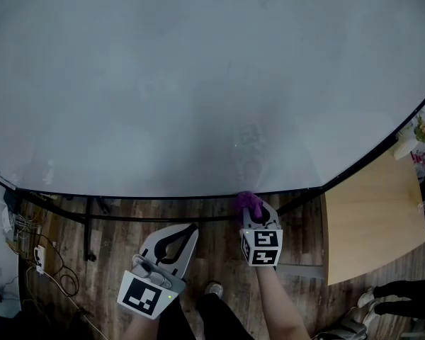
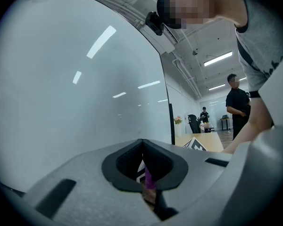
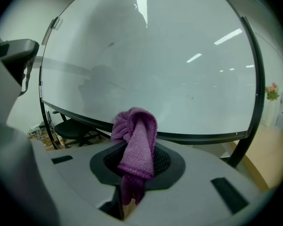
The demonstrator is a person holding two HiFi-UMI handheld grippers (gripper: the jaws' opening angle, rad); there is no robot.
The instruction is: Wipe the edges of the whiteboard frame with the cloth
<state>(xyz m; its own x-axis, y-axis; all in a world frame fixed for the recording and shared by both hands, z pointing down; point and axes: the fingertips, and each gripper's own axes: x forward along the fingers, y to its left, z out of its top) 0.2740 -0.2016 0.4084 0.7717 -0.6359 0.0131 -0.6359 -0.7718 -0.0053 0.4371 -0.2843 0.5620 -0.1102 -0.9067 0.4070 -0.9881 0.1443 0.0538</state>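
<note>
The big whiteboard (image 1: 198, 83) fills the head view, and its black bottom frame edge (image 1: 163, 198) runs across below it. My right gripper (image 1: 258, 212) is shut on a purple cloth (image 1: 246, 202), which is bunched at its tips and sits right at that bottom edge. In the right gripper view the cloth (image 3: 134, 140) hangs out of the jaws in front of the frame edge (image 3: 203, 136). My left gripper (image 1: 190, 229) hovers lower left of it, below the frame, shut and holding nothing. The left gripper view looks along the board (image 2: 75, 102) toward its right frame edge (image 2: 170, 121).
A wooden table (image 1: 372, 225) stands by the board's right corner, with flowers (image 1: 421, 129) beyond it. A black stand leg (image 1: 90, 229) and cables with a power strip (image 1: 39, 257) lie at the lower left. An office chair (image 3: 70, 128) sits under the board. A person (image 2: 237, 105) stands far off.
</note>
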